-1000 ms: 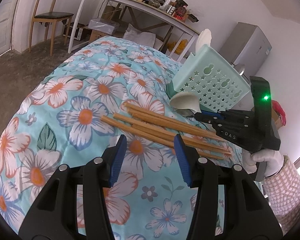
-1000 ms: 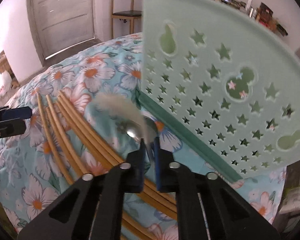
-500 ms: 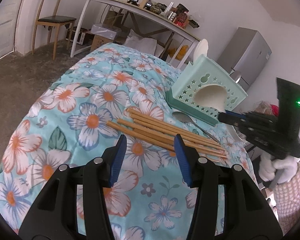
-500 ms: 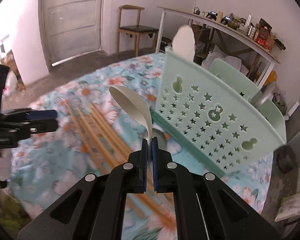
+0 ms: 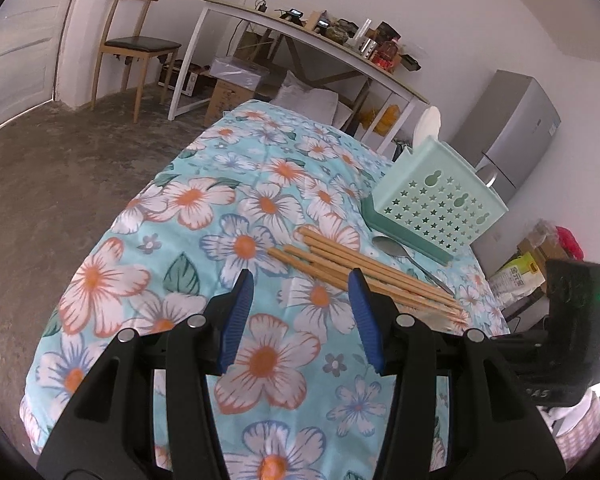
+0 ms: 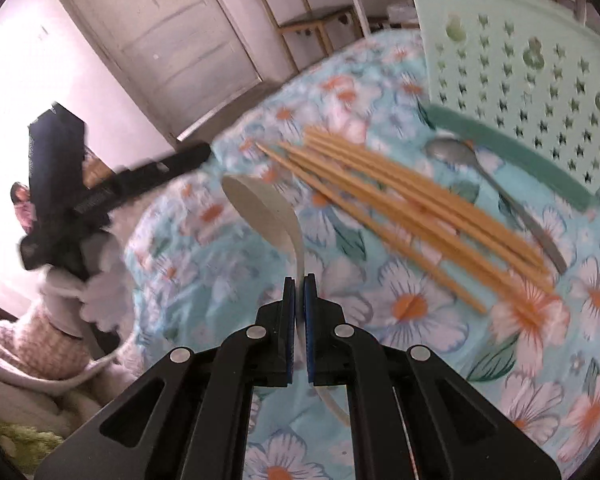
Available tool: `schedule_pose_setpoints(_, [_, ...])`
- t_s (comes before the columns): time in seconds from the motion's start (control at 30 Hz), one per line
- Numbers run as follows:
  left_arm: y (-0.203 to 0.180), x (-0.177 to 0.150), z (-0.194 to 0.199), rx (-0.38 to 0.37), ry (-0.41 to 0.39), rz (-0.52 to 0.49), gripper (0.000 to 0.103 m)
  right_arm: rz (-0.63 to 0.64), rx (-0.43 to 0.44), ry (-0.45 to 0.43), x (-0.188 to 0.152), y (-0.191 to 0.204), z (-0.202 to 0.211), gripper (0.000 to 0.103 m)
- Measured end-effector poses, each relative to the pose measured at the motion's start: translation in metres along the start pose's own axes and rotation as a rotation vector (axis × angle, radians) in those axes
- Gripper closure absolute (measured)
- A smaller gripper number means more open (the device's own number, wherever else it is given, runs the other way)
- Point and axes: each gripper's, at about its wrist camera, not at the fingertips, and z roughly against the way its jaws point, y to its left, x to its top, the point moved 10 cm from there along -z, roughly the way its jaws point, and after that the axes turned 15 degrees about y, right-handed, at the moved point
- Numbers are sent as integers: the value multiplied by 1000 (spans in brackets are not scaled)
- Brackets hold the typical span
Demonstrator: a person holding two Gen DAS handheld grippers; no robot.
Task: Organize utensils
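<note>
From your left wrist camera, the mint-green utensil holder (image 5: 440, 200) stands on the far right of the bench (image 5: 188, 264), which is covered in a floral cloth; a white spoon (image 5: 428, 126) sticks up out of its back corner, and what else is inside you cannot tell. Just in front of its base lies a metal spoon (image 5: 404, 254), and beside that a bundle of wooden chopsticks (image 5: 364, 276) lying flat on the cloth. Your left gripper (image 5: 302, 316) is about half open with nothing between its blue pads, hovering above the cloth short of the chopsticks and angled downward. At the right edge you see the black body of your right gripper (image 5: 560, 344). From your right wrist camera, which is motion-blurred, your right gripper (image 6: 299, 320) is closed tight on the handle of a white ceramic spoon (image 6: 260, 212), whose bowl points forward, above the cloth and left of the chopsticks (image 6: 412, 216). The metal spoon (image 6: 492, 192) lies between the chopsticks and the utensil holder (image 6: 520, 60). On the left, your gloved left hand (image 6: 96, 292) holds the left gripper (image 6: 198, 156), which reaches over the bench edge.
</note>
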Motion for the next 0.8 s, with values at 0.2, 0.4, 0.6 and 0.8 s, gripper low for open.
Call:
schedule_pose_setpoints(0.2, [-3,1,5,1,-12,-5,56,-37,-29,-36,-3,-16,14,69])
schedule_pose_setpoints(0.4, [-10,0,4,2,-7,-21,56,-104,-15,-108,-11,-32,33,67])
schedule_pose_setpoints(0.6, [-25,2,1,-19,11,-42,56,-203,-13,-212,-21,-52,55,67])
schedule_pose_setpoints(0.8, [-43,17,0,-28,21,-80,56,-259,-79,-318,-27,-68,75,67])
